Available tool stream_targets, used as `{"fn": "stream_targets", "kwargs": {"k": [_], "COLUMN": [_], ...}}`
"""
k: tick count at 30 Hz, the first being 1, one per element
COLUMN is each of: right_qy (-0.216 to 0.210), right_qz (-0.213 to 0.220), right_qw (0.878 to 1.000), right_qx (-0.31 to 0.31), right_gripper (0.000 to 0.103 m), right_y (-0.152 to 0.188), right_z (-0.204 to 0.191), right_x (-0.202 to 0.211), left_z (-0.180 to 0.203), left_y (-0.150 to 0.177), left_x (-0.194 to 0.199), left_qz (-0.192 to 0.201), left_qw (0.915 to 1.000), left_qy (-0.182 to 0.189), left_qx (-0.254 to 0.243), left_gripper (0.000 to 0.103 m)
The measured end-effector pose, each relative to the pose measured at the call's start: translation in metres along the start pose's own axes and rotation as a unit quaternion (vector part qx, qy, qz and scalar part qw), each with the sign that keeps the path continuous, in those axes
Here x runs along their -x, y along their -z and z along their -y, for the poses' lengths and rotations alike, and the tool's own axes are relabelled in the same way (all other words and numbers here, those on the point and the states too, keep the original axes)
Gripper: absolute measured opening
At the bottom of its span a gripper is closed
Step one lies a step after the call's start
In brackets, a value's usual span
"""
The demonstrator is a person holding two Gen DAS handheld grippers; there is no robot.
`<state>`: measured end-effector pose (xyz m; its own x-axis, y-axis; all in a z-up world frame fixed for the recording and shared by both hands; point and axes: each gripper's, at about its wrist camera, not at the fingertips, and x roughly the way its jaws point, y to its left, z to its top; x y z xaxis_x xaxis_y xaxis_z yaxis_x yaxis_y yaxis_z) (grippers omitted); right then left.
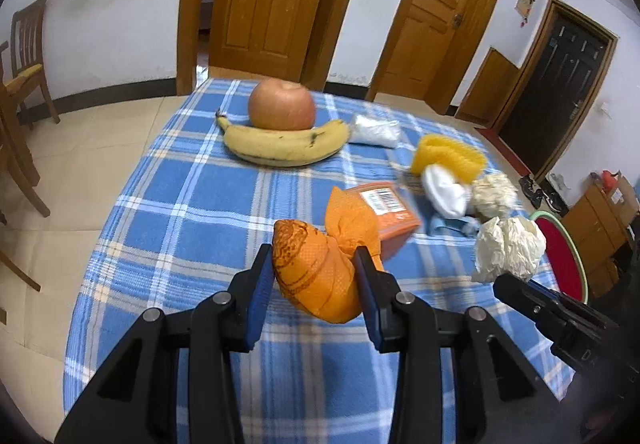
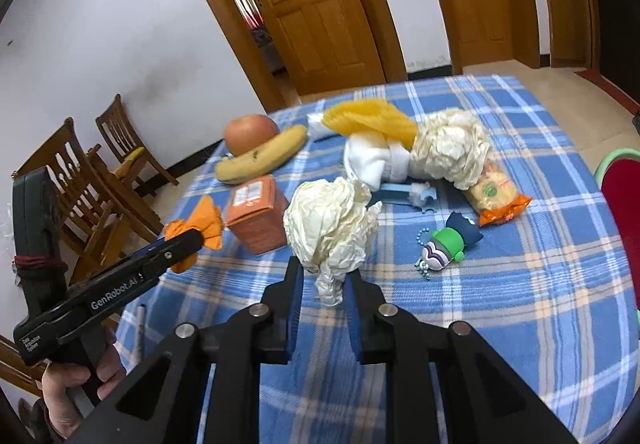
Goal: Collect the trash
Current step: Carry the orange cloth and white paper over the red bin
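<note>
The left gripper [image 1: 314, 276] is clamped on a crumpled orange wrapper [image 1: 316, 272], its blue pads pressing the bundle from both sides, and the wad appears to hang just clear of the blue plaid tablecloth [image 1: 168, 212]. It is thin, soft stuff — light, easily squashed, likely a little slick — so a bite across the thick middle, as here, looks safer than one on a loose flap, which could slide out or tear. Behind it an orange carton [image 1: 390, 210] sits on the cloth, and farther back a banana [image 1: 284, 148] lies against an apple [image 1: 281, 106]; these look like food rather than trash.

To the right, the right gripper [image 2: 324, 292] is closed narrowly on the lower twisted tail of a crumpled cream paper ball [image 2: 332, 232]. The ball is bulky but nearly weightless and springy; held only by its tail it may swing or pull free, so a deeper bite into the body would hold better. Beyond it lie a second paper ball [image 2: 452, 148], a white wad [image 2: 376, 160], a yellow foam net [image 2: 372, 118], a blue plastic piece [image 2: 404, 194] and a snack packet [image 2: 498, 190] — all light, and most of them soft. A small toy keychain [image 2: 444, 248] lies near them on the cloth, rigid and probably not rubbish. A red-seated stool [image 2: 624, 204] stands at the table's right edge.
</note>
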<state>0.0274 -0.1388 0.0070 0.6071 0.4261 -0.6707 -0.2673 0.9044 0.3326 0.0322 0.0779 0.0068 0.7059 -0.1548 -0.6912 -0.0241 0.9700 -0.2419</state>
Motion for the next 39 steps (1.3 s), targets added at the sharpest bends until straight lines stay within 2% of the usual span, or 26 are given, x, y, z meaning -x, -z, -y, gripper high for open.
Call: {"fn": "stream_targets", "kwargs": {"k": [10,21,31,39], "right_qy": [-0.004,0.002,0.02,0.048], "right_qz": [0.038,0.068,0.093,0.116], "right_qw": [0.999,0.998,0.995,0.989], "right_qx": [0.01,0.002,-0.024,-0.075], "right_gripper": [0.022,0.022,0.022,0.022], "right_y": [0.004,0.006,0.005,0.003], "right_z": [-0.005,0.014,0.055,0.113], "right_x": [0.045,0.083,0.114,0.135], "left_z": [0.032,0.078,0.135,0.194], "left_y": [0.007,0.011,0.015,0.015], "left_x": [0.023,0.034,0.029,0.014], "left_qz": [0.004,0.008,0.008,0.002], "left_qw": [0.9992,0.9971,0.9925,0.985], "left_qy": [0.036,0.062,0.097,0.123], "left_qx": [-0.015,-0.043,-0.074,-0.121], "left_gripper": [0.04,0.04,0.04,0.04]}}
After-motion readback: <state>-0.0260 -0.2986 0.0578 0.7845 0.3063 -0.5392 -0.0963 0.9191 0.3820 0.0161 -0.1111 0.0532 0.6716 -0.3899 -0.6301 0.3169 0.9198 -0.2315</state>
